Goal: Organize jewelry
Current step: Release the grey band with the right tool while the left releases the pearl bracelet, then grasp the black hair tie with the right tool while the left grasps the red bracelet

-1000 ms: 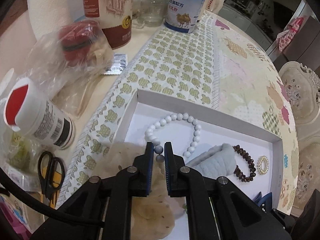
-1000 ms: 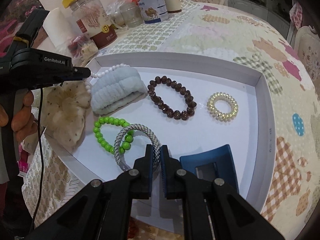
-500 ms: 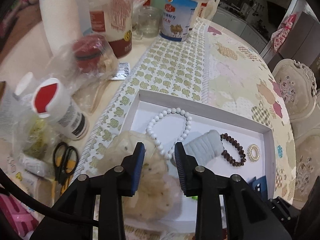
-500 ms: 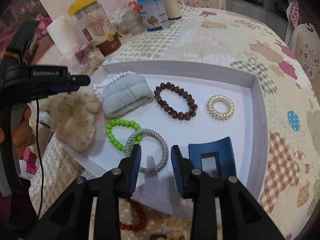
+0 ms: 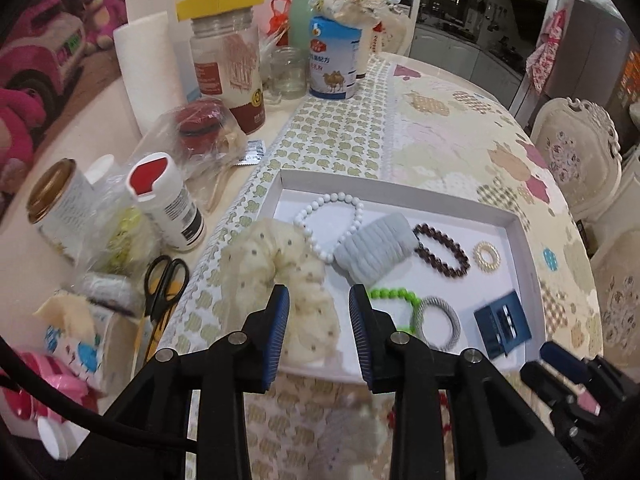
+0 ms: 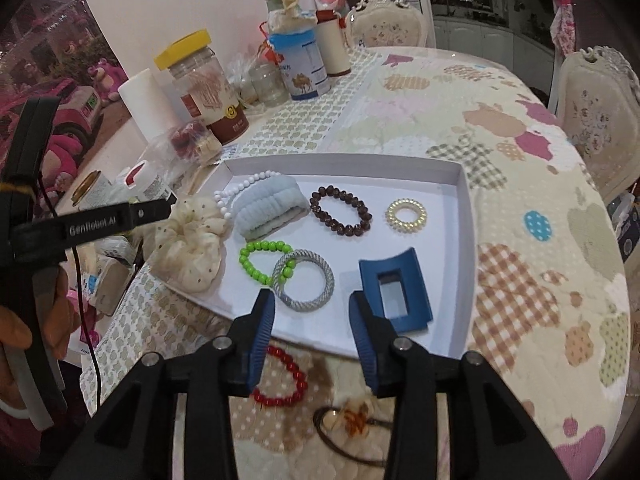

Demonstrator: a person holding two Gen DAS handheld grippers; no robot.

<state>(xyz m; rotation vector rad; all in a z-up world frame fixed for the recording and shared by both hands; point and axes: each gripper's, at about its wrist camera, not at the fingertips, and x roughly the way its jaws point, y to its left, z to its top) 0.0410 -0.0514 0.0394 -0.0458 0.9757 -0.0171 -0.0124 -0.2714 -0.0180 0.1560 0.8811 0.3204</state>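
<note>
Both grippers hung above the near edge of the white tray (image 6: 460, 208), each with its jaws spread wide and nothing between them. The left gripper (image 5: 319, 302) hovered over the cream dotted scrunchie (image 5: 280, 276), which draped over the tray's left rim. The right gripper (image 6: 310, 300) sat just short of the grey woven bangle (image 6: 306, 280), whose ring overlapped the green bead bracelet (image 6: 260, 258). Inside the tray, the white bead bracelet (image 5: 332, 220) lay at the far left corner, partly under the pale blue towelling wristband (image 6: 266, 208). Beside that lay the dark brown bead bracelet (image 6: 340, 210), then the pearly coil hair tie (image 6: 406, 216) near the right wall. The navy rectangular hair claw (image 6: 396, 292) rested in the near right part of the tray. Off the tray, on the patterned tablecloth (image 6: 540, 240) just beneath the right gripper, lay a red bead bracelet (image 6: 286, 380) and, next to it, a small amber-and-cream piece on a dark cord (image 6: 352, 416), too blurred to name. Jars, a paper roll and black scissors (image 5: 164, 280) crowded the table's left side.
</note>
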